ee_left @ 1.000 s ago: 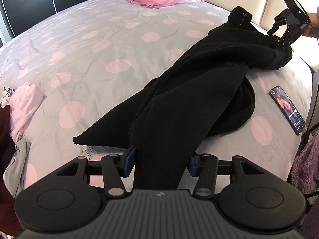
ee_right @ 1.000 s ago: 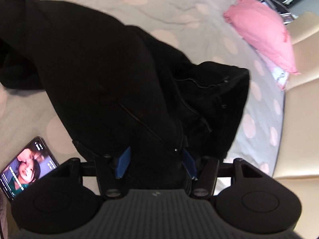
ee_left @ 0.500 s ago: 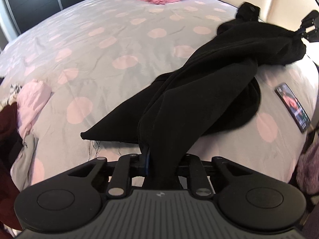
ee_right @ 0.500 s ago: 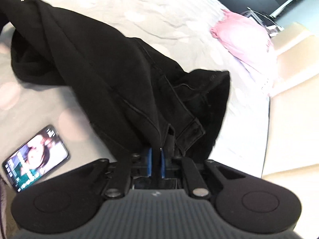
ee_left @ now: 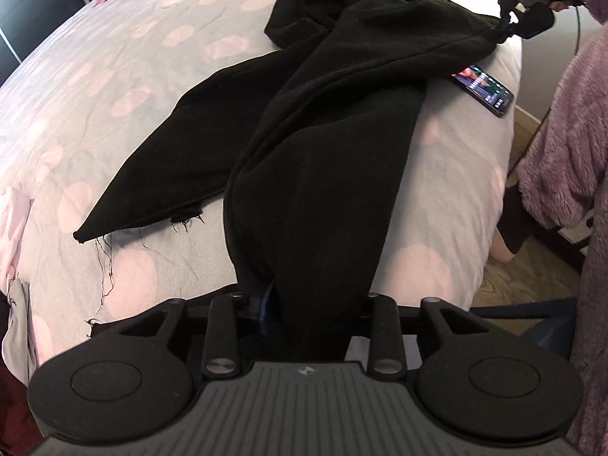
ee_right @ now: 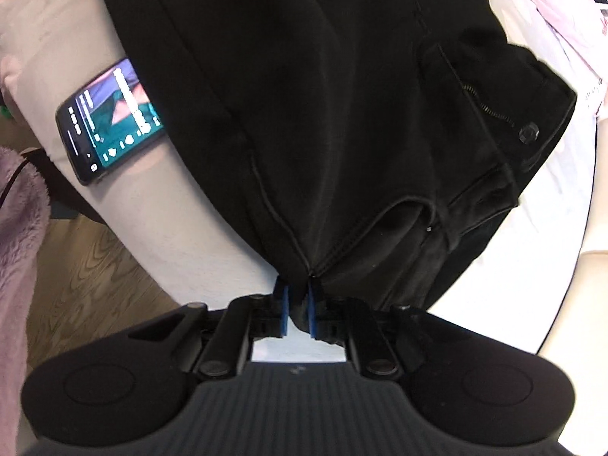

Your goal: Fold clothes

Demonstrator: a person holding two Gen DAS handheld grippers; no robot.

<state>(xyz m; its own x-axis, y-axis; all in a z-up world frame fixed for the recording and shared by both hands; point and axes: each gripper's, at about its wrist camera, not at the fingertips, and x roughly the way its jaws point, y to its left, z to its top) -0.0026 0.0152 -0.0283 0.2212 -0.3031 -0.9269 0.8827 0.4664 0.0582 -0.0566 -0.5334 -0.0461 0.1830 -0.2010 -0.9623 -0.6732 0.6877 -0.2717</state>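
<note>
One pair of black trousers [ee_left: 334, 121] lies along the bed's [ee_left: 114, 76] side edge. The left hand-held gripper [ee_left: 304, 304] clamps one leg end; the right hand-held gripper [ee_right: 297, 313] clamps the waist. One phone [ee_right: 110, 121] lies partly under them.

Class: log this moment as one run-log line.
left gripper: shut on trousers leg | right gripper: shut on waist | phone: beside trousers

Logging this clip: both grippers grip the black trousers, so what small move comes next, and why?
Probably pull the two ends apart. The left gripper and right gripper pinch the black trousers, which lie twisted, partly over the phone.
</note>
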